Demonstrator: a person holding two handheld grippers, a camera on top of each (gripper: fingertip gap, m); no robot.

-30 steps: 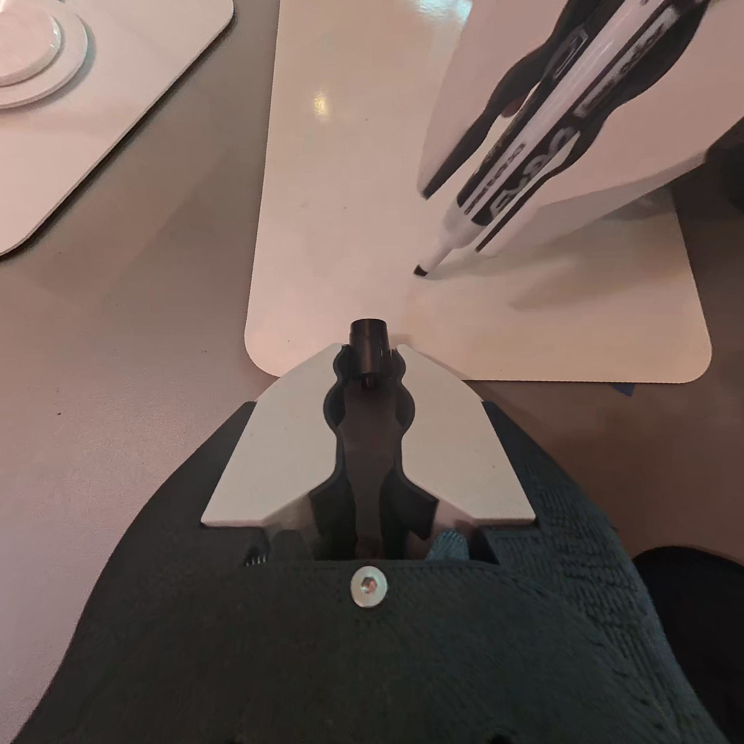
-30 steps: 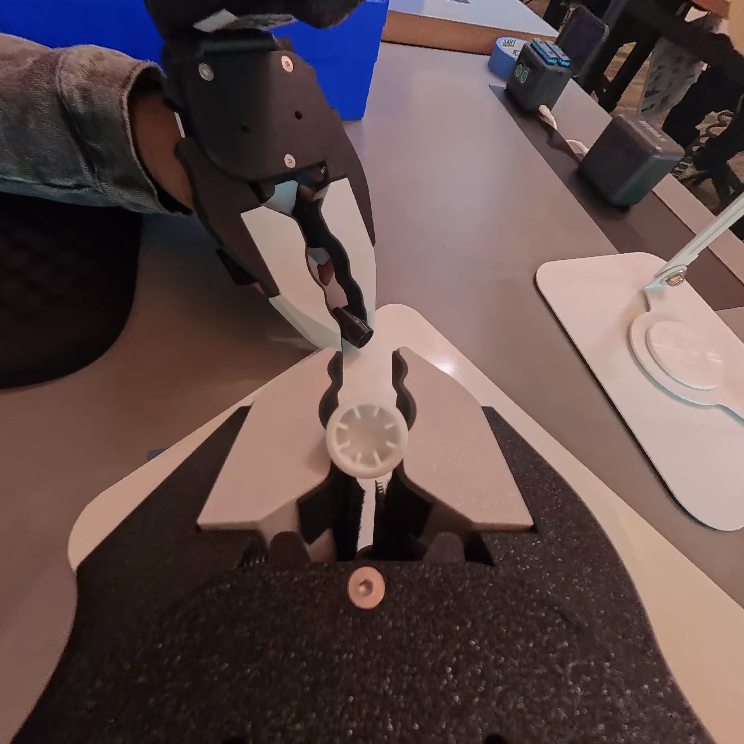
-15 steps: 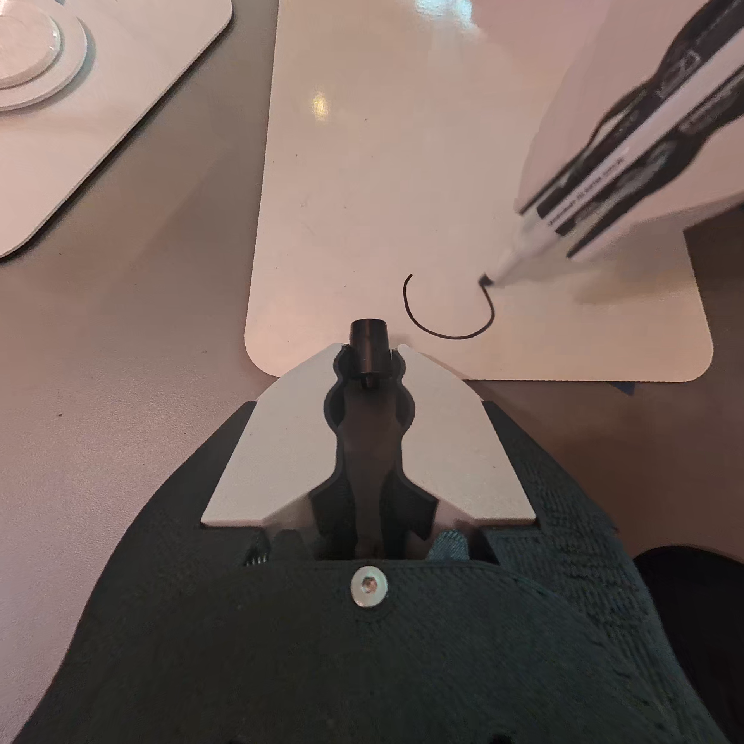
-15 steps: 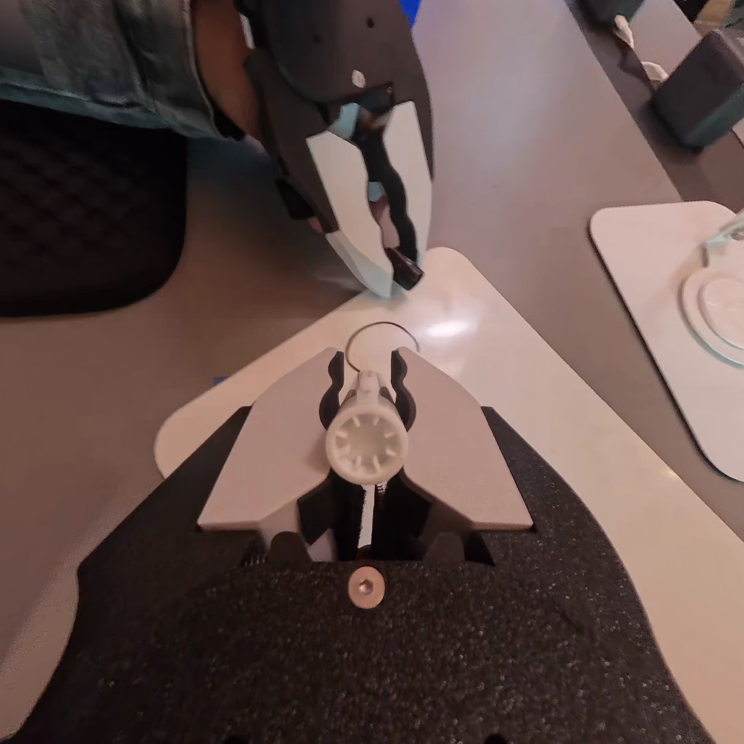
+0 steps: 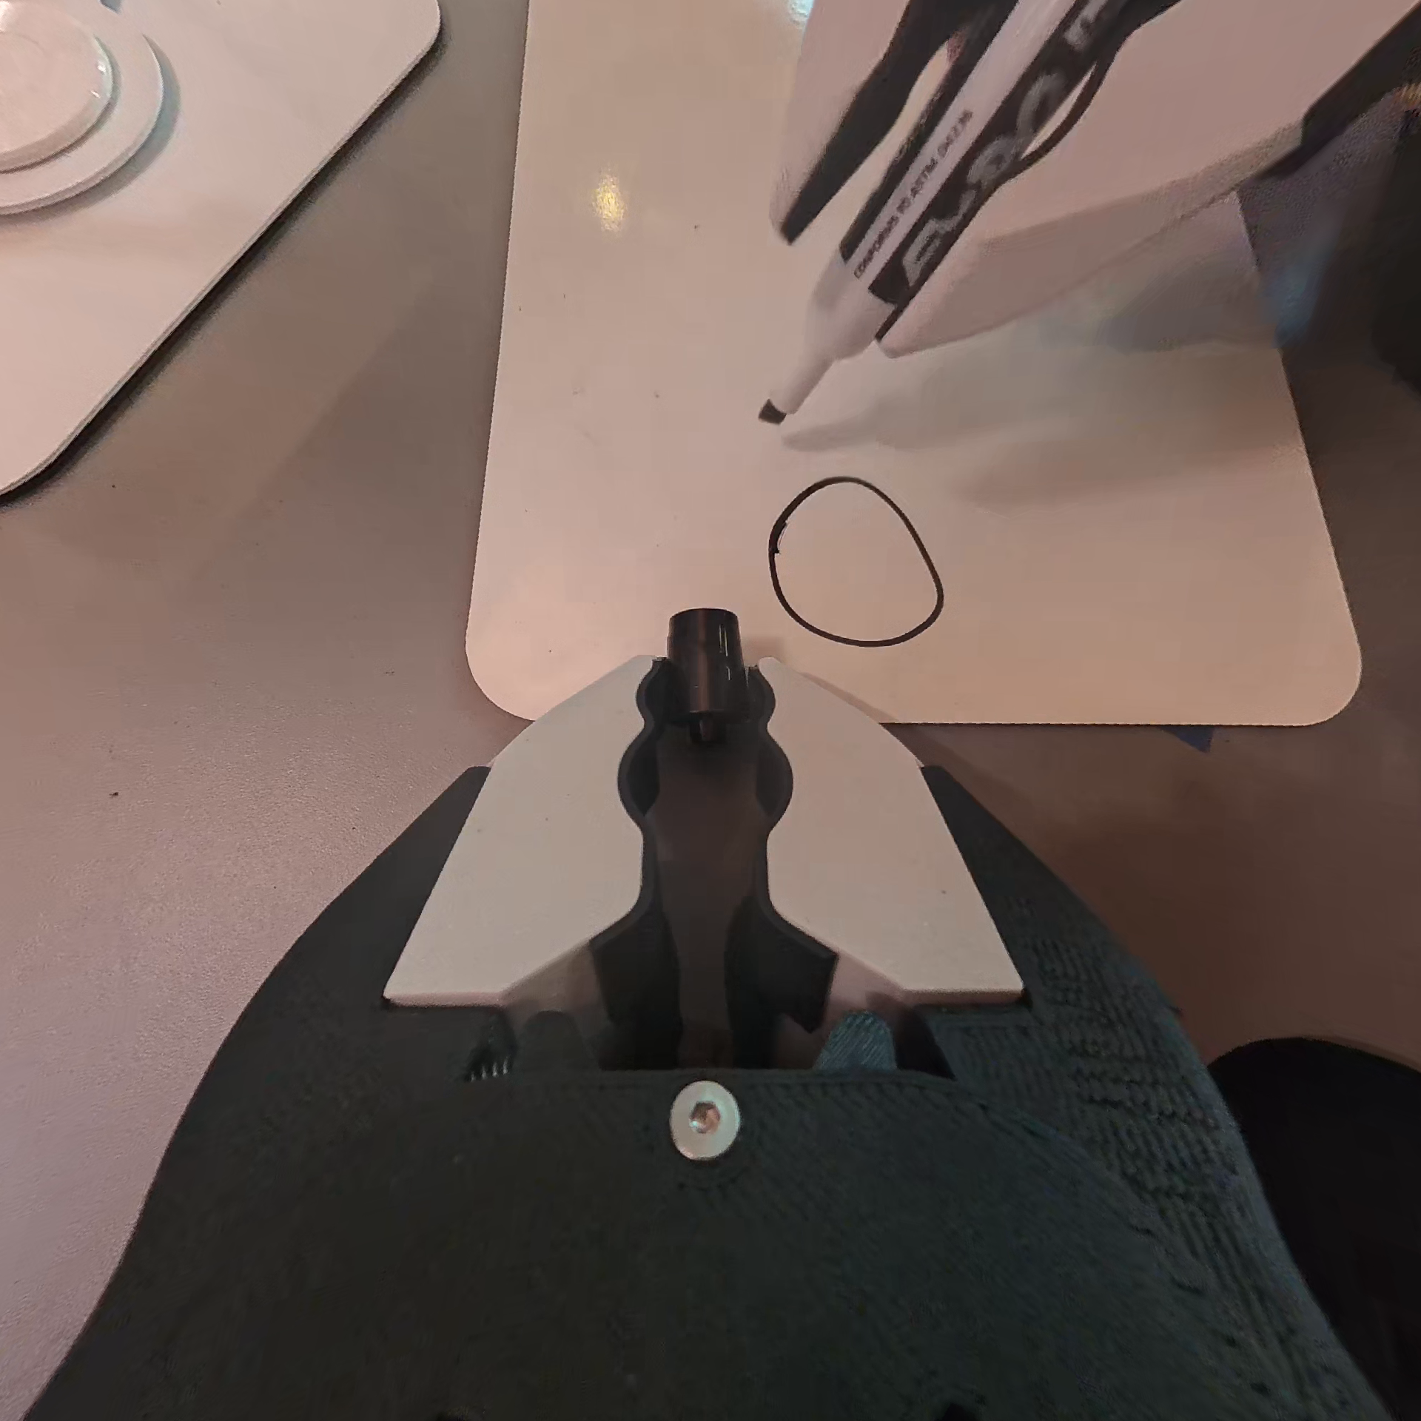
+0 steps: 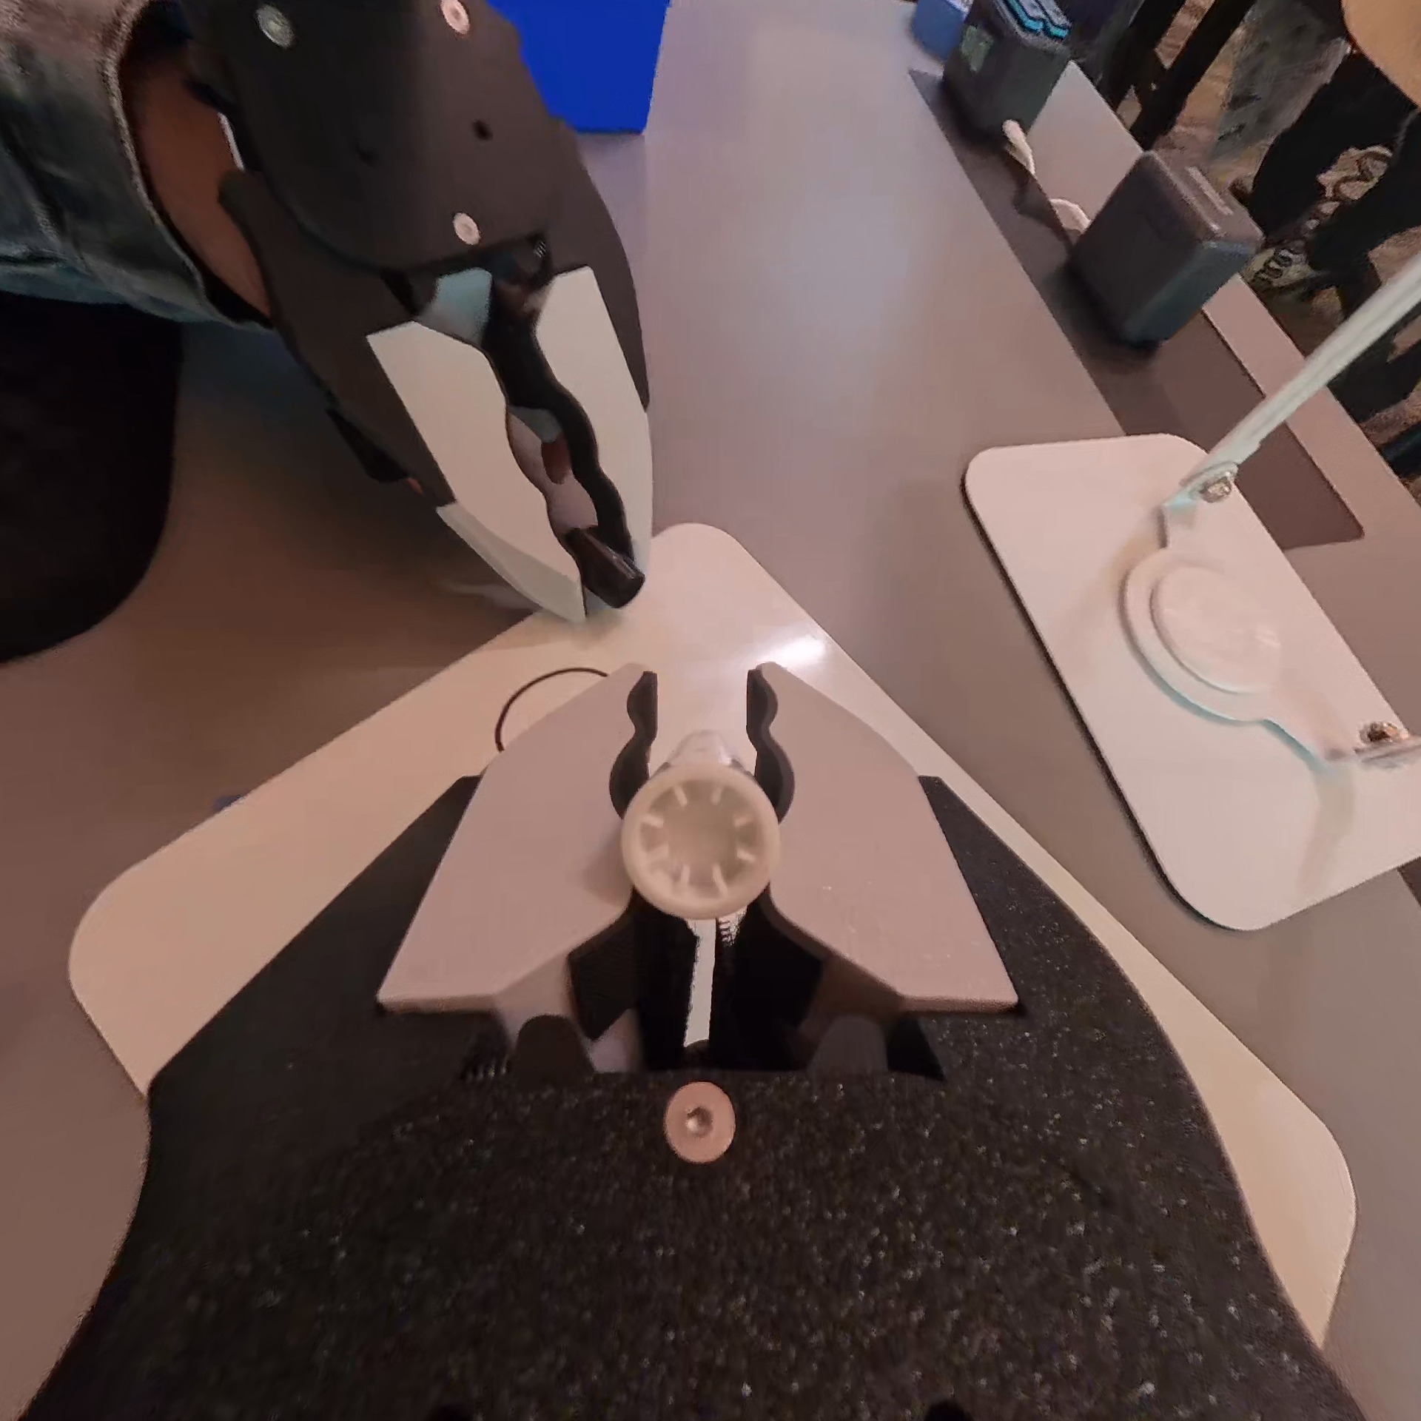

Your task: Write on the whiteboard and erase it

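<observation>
A closed black loop (image 5: 855, 561) sits drawn on the whiteboard (image 5: 653, 384), the right gripper (image 6: 701, 692) clamping the marker (image 5: 884, 261) just above it, the left gripper (image 5: 706, 673) pinching its black cap (image 5: 706, 661); erasing remains.

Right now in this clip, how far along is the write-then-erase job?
Writing looks done: a closed black loop sits near the whiteboard edge. In hand: the right gripper holds the marker with its tip lifted off the board, and the left gripper grips the black cap. Left: erasing; the loop is intact, and no eraser is visible.
</observation>
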